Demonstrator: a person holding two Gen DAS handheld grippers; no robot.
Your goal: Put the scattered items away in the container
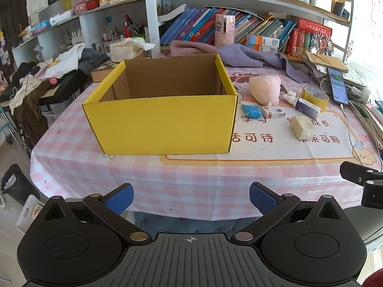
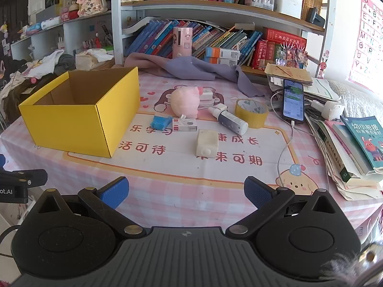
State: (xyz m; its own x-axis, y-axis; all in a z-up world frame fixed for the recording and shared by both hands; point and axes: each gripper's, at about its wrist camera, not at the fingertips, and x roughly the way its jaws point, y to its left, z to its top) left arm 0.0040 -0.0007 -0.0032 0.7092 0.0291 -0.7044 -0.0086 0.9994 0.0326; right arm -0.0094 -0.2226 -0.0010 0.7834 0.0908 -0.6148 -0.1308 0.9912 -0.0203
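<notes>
Your left tongs [image 1: 191,199] and right tongs [image 2: 186,193] both stood wide open, nothing between the pads, over the near table edge. One yellow box [image 2: 79,117] sat left, empty. Right of it lay six loose items: blue packet [image 2: 160,122], small carton [image 2: 185,124], cream block [image 2: 207,142], spray bottle [image 2: 228,118], tape roll [image 2: 251,112], pink plush [image 2: 185,104]. Mat [image 2: 191,167] writing read "活可待".

The box [image 2: 79,122] is yellow outside, brown inside. The table [image 2: 167,191] wears pink-white checks. The plush [image 2: 185,104] is pink, the tape [image 2: 251,112] yellow.
</notes>
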